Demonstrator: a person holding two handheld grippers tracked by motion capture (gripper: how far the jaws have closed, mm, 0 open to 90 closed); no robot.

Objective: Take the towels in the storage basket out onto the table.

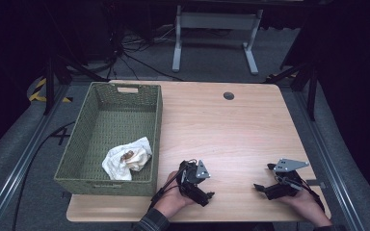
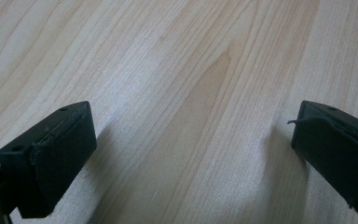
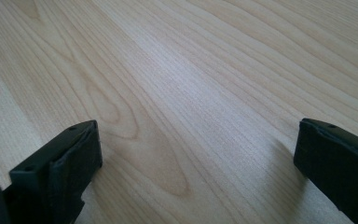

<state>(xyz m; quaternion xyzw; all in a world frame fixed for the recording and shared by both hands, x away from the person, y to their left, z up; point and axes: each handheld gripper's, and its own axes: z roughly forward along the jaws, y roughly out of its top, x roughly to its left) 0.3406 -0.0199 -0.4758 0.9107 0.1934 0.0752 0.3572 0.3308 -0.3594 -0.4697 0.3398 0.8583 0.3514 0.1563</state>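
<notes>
Nearest the high view's camera: the person's two hands at the near tabletop edge, each with a hand-held gripper. Left hand-held gripper (image 1: pixel 209 196) sits low over the tabletop (image 1: pixel 231 130), just right of the basket's near right corner, body angled, jaws pointing right and toward the near edge. Right hand-held gripper (image 1: pixel 263 176) near the right near corner, jaws pointing left, toward the other gripper. The two are well apart.

Left gripper view: left hand-held gripper (image 2: pixel 193 154) released, jaws spread wide, bare wood grain between them, nothing held. Right gripper view: right hand-held gripper (image 3: pixel 198 163) likewise spread wide over bare wood, empty. Both jaws hover close to the surface (touching or not, cannot tell).

Farther out: green woven basket (image 1: pixel 82 144) on the left part of the tabletop. Inside, at its near right corner, a crumpled white cloth (image 1: pixel 120 163) with a small brownish patch on top (what it is, too small to tell).

Judgement on progress: cloth lies in the basket and no loose items sit on the wood, so the putting-away looks done. Both hands look parked in a rest pose. Little seems left, unless the cloth is to come out again.

Farthest: a small round grommet (image 1: pixel 229 96) near the tabletop's far edge, then grey floor.
</notes>
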